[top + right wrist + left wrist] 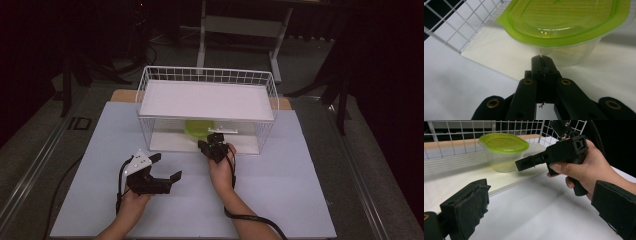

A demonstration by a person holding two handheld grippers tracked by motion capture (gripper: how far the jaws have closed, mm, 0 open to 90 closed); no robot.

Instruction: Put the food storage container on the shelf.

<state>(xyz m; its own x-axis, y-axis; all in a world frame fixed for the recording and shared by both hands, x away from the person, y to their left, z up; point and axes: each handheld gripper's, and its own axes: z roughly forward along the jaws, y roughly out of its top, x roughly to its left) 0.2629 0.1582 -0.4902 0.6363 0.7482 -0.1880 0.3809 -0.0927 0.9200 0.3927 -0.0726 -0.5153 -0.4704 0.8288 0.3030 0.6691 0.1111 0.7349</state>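
A clear tub with a lime-green lid (199, 128) (503, 151) (566, 25) stands on the white bottom board of a wire rack (144, 82), under its upper shelf. My right gripper (214, 137) (524, 164) (542, 59) is shut with nothing between its jaws. It points into the rack's open front, tips right at the tub's wall just below the lid rim; I cannot tell whether they touch. My left gripper (166, 166) (541, 212) rests near the table's front left, jaws wide open and empty, aimed toward the right hand.
The rack's white wire walls (454, 142) (454, 27) enclose the tub at the back and sides. The rack's upper shelf (206, 100) covers it from above. The white tabletop (280, 180) spreads around both hands, and cables trail from the grippers toward the near edge.
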